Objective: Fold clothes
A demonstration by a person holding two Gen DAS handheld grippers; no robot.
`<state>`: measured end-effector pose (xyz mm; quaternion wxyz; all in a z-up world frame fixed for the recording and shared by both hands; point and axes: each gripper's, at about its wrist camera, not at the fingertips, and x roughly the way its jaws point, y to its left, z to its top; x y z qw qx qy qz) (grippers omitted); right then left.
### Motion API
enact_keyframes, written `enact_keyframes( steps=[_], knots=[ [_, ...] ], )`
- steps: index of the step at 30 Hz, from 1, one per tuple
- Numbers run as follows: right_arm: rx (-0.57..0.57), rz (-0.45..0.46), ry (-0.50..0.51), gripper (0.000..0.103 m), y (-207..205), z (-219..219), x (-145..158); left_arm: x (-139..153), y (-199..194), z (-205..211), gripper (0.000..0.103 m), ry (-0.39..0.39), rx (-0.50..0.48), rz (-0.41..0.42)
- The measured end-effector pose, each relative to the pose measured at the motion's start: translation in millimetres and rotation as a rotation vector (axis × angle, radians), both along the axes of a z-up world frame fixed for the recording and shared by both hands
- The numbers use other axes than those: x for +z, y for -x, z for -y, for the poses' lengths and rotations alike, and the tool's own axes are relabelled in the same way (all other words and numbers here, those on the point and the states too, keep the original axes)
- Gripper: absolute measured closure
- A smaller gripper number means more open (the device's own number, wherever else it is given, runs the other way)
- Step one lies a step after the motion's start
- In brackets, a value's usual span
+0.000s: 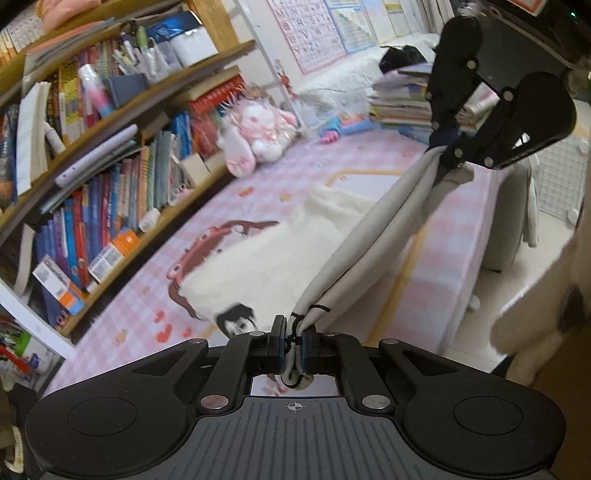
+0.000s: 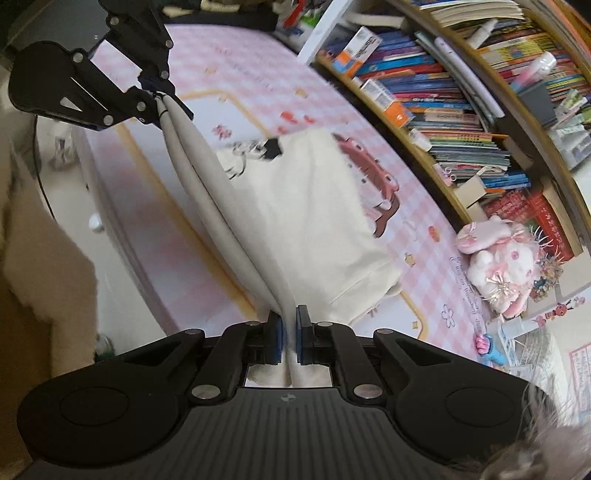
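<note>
Pink checked mat fills mid-frame, cartoon print on it. Wooden bookshelf packed with books along the left of the left view, upper right in the right view. Pink plush at shelf foot. Alphabet poster top centre, book stack upper right.

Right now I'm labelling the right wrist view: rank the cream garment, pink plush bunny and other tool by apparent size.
1. cream garment
2. left tool, nearer the camera than the bunny, so unsure
3. pink plush bunny
</note>
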<state>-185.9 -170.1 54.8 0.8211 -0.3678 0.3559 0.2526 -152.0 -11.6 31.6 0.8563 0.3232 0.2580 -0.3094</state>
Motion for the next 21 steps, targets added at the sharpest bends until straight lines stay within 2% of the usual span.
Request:
enact_keyframes(
  steps=[4,11,21],
  knots=[
    [0.011,0.032,-0.008,0.097,-16.2,2.7,8.4,6.9,-15.7,4.7,0.096,0.001,0.021,0.021],
    [0.014,0.073,-0.075,0.097,-52.6,15.0,30.4,21.8,-58.8,13.4,0.095,0.049,0.130,0.010],
    [0.076,0.038,-0.152,0.097,-114.4,38.3,36.3,26.8,-116.4,31.4,0.093,-0.001,0.192,-0.048]
  ],
)
